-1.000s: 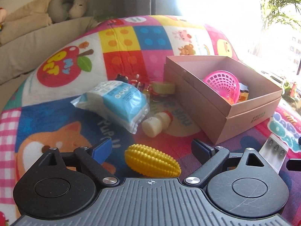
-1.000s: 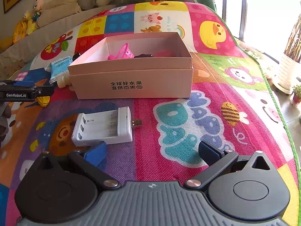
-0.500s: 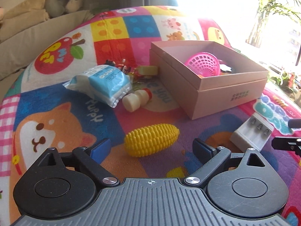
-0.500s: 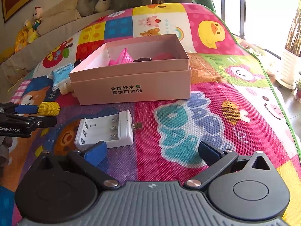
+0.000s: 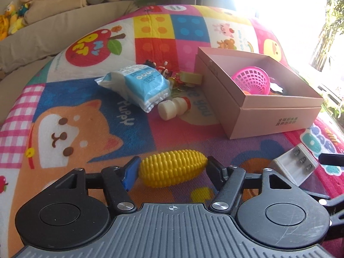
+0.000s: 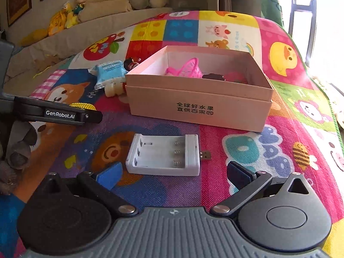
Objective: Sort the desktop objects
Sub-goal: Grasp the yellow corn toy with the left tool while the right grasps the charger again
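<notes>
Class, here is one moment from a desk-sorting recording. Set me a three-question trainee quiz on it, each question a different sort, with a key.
1. True or false: the left gripper has the toy corn between its fingers.
2. Which already lies in the pink box? A) pink basket B) battery charger C) small white bottle
3. Fill in: the right gripper is ____ , with the charger just ahead of it.

Key: 1 true; 2 A; 3 open
</notes>
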The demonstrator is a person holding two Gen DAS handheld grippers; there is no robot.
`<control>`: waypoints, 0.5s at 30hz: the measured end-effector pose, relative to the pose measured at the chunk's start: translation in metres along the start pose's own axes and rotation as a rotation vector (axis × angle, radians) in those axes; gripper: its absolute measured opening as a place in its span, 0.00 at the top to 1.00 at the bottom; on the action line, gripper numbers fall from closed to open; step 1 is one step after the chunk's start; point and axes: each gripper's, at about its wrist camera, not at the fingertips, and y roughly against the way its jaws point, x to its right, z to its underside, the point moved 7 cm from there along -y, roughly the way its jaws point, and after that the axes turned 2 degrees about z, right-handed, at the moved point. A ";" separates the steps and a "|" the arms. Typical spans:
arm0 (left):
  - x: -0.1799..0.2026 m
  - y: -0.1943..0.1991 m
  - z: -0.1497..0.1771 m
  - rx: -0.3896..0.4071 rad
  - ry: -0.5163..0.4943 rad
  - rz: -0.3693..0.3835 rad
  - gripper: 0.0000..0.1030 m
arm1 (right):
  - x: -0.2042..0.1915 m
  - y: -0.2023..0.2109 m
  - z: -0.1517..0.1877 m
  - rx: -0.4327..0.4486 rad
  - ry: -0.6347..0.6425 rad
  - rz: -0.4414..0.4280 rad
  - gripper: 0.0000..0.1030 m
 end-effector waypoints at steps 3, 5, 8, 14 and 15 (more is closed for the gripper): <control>-0.004 0.011 0.014 -0.015 0.004 -0.005 0.30 | -0.008 -0.014 -0.007 -0.031 0.008 0.011 0.00; -0.005 0.018 0.021 -0.013 -0.004 -0.012 0.30 | -0.012 -0.021 -0.011 -0.033 0.017 0.019 0.00; -0.005 0.025 0.027 -0.012 -0.005 -0.010 0.30 | -0.017 -0.031 -0.014 -0.054 0.034 0.013 0.00; 0.005 0.033 0.028 -0.013 -0.020 0.013 0.30 | -0.017 -0.024 -0.016 -0.070 0.065 0.005 0.12; 0.008 0.036 0.025 -0.004 -0.026 0.018 0.30 | -0.015 -0.020 -0.016 -0.075 0.064 0.004 0.12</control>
